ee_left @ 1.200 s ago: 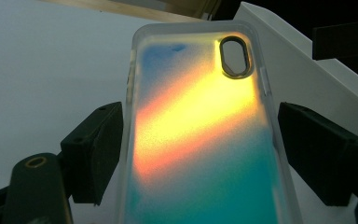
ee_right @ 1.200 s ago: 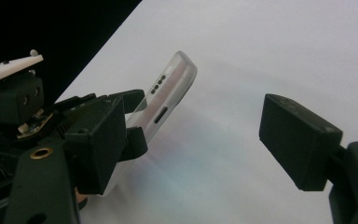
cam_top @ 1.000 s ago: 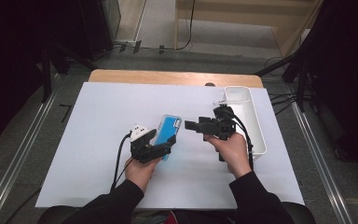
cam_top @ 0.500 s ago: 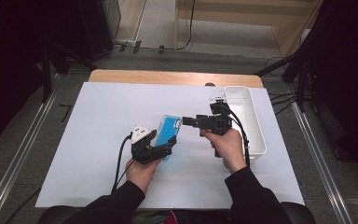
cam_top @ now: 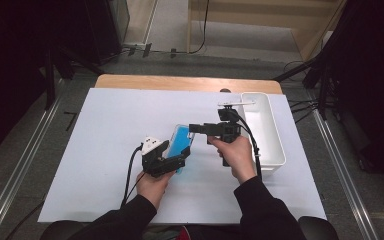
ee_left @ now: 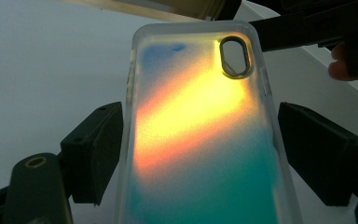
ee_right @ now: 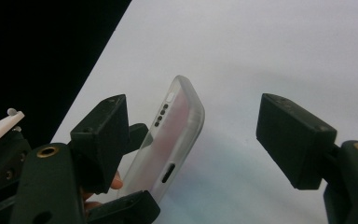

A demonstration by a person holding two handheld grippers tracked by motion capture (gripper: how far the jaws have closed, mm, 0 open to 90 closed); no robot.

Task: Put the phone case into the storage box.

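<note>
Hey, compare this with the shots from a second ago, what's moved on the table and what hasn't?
The right gripper has slid left from beside the white bin toward the phone case, and its jaws have just been closing a little; the case's end sits between them, not yet pinched. The left gripper stayed in place with the case tilted up between its jaws. Bin and white table are unchanged.

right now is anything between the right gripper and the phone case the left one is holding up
Nothing visible. The right gripper is open, and the phone case stands in the gap near one jaw, with bare white table behind. The left gripper grips its sides lower down.
</note>
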